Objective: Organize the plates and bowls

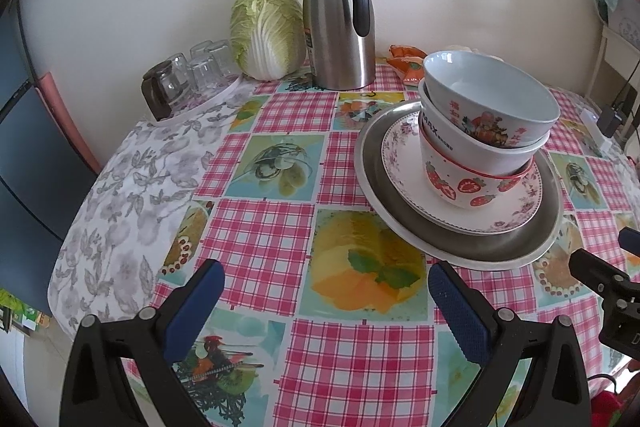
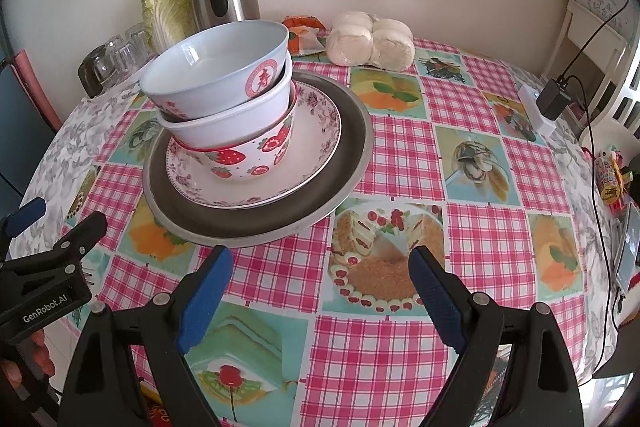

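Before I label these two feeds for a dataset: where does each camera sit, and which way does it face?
Left wrist: on the left gripper, angled down across the table; stack of bowls to its right; own blue-padded fingers open, right gripper at the edge.
Right wrist: on the right gripper, angled down; stack to its left; own fingers open, left gripper and fingertips of a hand at the lower left.
Shared: stack, steel jug, cabbage.

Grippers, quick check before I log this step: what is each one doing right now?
Left gripper: open, holding nothing, above the tablecloth.
Right gripper: open, holding nothing.
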